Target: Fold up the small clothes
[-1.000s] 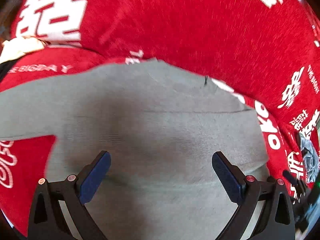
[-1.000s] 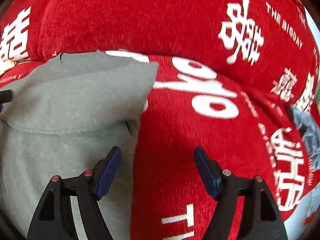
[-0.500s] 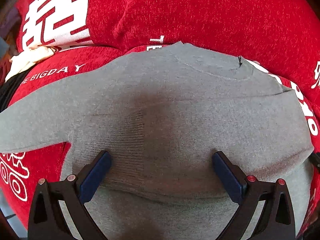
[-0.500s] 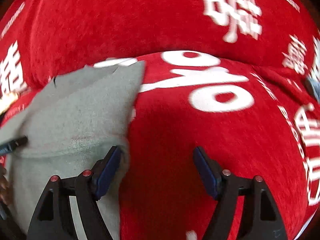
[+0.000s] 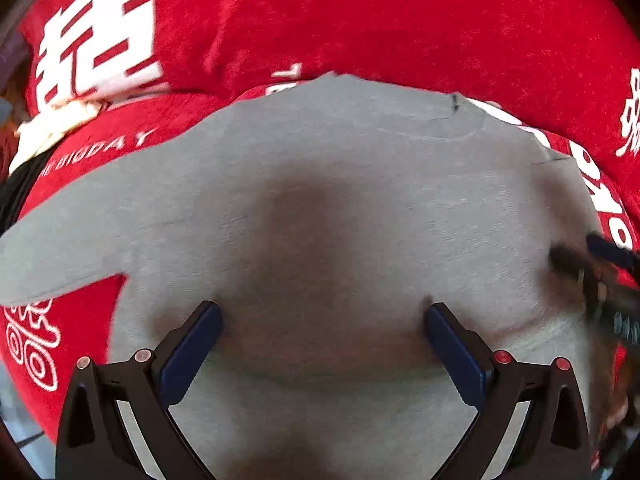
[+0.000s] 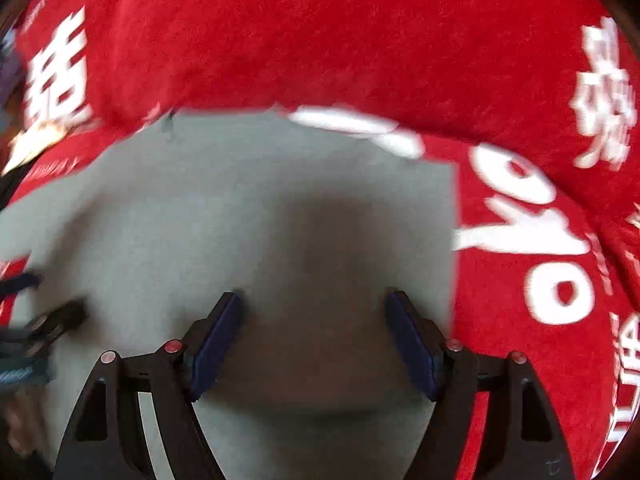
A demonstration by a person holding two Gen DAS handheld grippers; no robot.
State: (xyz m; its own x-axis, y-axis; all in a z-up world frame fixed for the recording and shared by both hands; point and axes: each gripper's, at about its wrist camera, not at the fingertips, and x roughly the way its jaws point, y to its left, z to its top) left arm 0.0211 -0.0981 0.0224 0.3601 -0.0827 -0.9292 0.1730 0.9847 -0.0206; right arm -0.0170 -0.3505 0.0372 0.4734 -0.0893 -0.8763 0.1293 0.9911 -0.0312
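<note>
Left tongs (image 5: 322, 314): wide apart, holding nothing, over grey sweater (image 5: 340, 208); sweater flat on red printed blanket (image 5: 380, 20), one sleeve toward blanket's left edge; right tongs (image 6: 314, 304): wide, empty, near sweater's right edge

Right wrist view is motion-blurred: white lettering (image 6: 532, 224) on the red blanket (image 6: 360, 40) smears, unreadable. The grey sweater (image 5: 340, 208) runs off the bottom edge in both views, hem unseen, and its sleeve (image 5: 60, 240) is cut by the left edge. The right hand-held gripper (image 5: 592, 256) is a dark blur at the left wrist view's right edge; jaw state there unreadable.
</note>
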